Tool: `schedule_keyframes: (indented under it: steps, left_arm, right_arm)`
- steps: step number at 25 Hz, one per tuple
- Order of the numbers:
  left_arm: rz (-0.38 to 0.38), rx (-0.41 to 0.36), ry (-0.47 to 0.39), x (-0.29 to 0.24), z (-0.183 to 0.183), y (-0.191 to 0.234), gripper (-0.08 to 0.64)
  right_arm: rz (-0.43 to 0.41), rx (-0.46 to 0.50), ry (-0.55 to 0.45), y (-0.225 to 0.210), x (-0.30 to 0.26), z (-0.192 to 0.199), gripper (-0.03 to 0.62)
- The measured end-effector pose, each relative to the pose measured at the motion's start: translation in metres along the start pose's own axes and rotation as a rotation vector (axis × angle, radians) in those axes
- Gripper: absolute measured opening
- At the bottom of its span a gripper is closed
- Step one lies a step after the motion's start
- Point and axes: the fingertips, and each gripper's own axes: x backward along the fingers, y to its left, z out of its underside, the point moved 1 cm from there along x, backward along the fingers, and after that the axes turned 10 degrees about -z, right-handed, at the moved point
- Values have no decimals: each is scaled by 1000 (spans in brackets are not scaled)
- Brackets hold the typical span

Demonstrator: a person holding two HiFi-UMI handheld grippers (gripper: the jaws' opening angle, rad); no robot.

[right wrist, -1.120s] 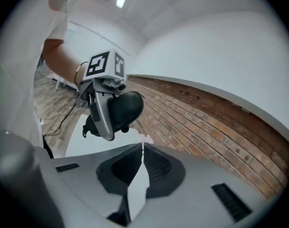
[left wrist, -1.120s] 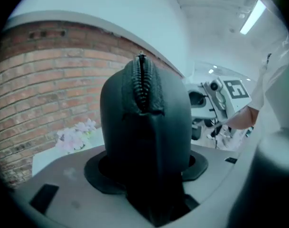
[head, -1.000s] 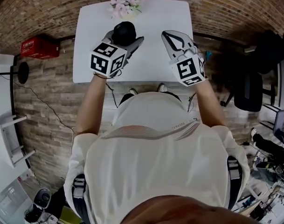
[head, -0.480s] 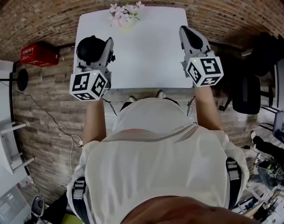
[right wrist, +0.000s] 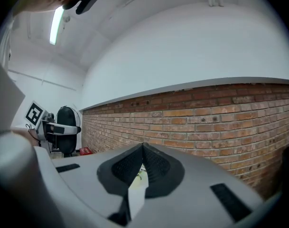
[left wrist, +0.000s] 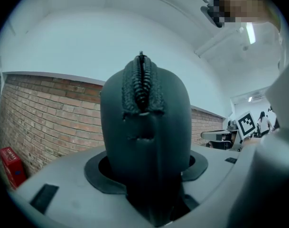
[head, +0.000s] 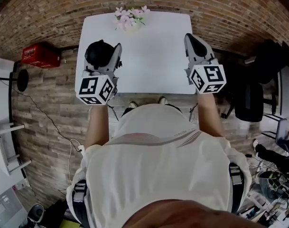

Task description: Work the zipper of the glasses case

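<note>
Glasses case (left wrist: 144, 127): held between the jaws of my left gripper (head: 105, 55), raised off the counter (head: 149, 56).
Right gripper (head: 193, 41): jaws pressed together, empty.
Change: both hands have swung apart from mid-counter.
Meaning: zipper (left wrist: 142, 80) looks closed; probably finished.

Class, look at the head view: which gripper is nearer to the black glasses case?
Left. The left gripper holds the glasses case between its jaws, over the white table's left edge. The right gripper, jaws shut and empty, hangs apart over the table's right edge.
</note>
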Motion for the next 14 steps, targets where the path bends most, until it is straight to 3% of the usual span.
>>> schedule_keyframes:
  steps: [14]
  left_arm:
    - [34, -11, 46, -5, 6, -9, 265]
  right_arm:
    - [-15, 27, 28, 4, 2, 5, 51]
